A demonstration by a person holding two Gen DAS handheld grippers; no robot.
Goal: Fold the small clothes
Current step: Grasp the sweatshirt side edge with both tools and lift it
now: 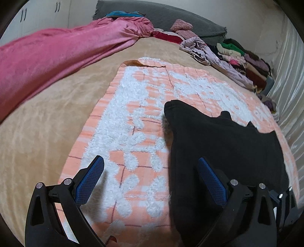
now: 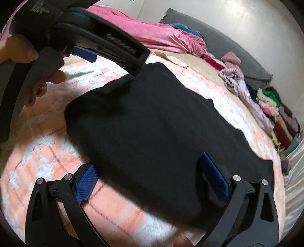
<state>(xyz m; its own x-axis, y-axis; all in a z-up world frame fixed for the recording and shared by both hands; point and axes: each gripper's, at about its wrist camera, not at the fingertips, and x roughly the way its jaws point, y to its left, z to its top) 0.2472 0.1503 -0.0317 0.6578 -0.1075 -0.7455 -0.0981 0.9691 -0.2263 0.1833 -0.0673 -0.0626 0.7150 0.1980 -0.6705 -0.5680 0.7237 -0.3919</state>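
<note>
A black garment (image 2: 152, 117) lies spread flat on an orange-and-white patterned blanket (image 1: 136, 106). In the left wrist view the black garment (image 1: 224, 148) fills the right half. My left gripper (image 1: 151, 165) hovers open over the garment's left edge, one finger above the blanket and the other above the black cloth. My right gripper (image 2: 148, 167) is open low over the garment's near edge, with nothing between its fingers. In the right wrist view a hand (image 2: 28, 55) holds the left tool at the top left, where one of its blue pads (image 2: 84, 54) shows.
The blanket lies on a beige bedspread (image 1: 38, 133). A pink cover (image 1: 57, 51) is bunched along the far left, with a grey cushion (image 1: 171, 15) behind it. A crumpled lilac garment (image 1: 209, 53) and a stack of folded clothes (image 1: 247, 58) line the far right by a white curtain (image 1: 288, 79).
</note>
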